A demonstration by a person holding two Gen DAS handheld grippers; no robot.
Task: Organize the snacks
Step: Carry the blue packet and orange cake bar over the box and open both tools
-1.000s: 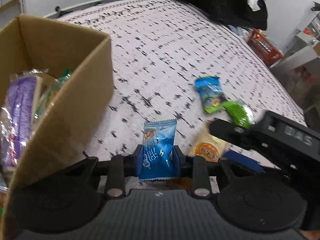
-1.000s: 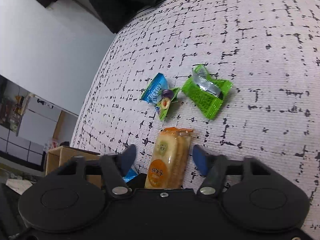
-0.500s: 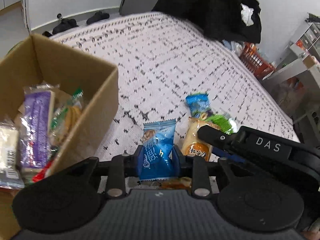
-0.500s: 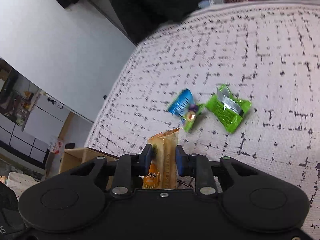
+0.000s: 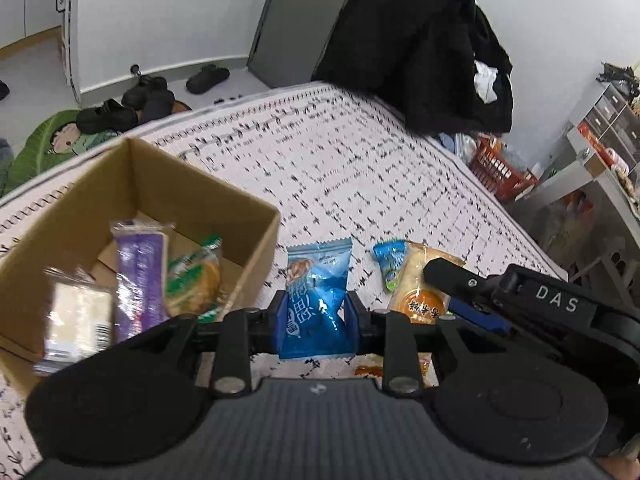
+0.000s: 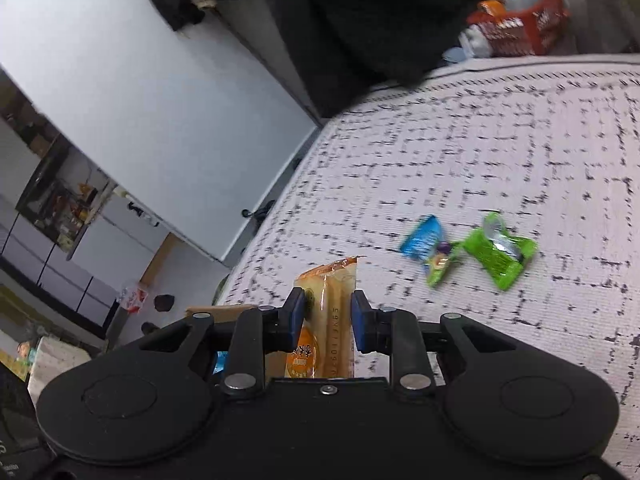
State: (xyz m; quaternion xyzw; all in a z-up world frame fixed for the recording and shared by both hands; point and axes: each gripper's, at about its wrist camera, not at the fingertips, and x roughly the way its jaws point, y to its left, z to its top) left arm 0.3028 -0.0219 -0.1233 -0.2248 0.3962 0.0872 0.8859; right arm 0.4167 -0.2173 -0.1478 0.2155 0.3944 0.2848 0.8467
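My left gripper [image 5: 316,312] is shut on a blue snack packet [image 5: 316,300], held above the bed just right of the open cardboard box [image 5: 256,240]. The box holds several snacks, among them a purple bar [image 5: 140,276] and a green cracker pack [image 5: 196,280]. My right gripper [image 6: 326,320] is shut on an orange cracker pack [image 6: 326,320], lifted off the bed; it also shows in the left wrist view [image 5: 420,292]. A blue-green candy packet [image 6: 428,248] and a green packet [image 6: 500,256] lie on the bed beyond.
The patterned bedspread [image 5: 340,160] stretches ahead. Black clothing [image 5: 420,40] hangs at the bed's far end. An orange basket [image 5: 500,172] and shelves stand to the right. Shoes [image 5: 132,104] lie on the floor at the left.
My right gripper closed on the orange cracker pack and lifted it. Both grippers rose and pulled back, bringing the box's inside into the left view.
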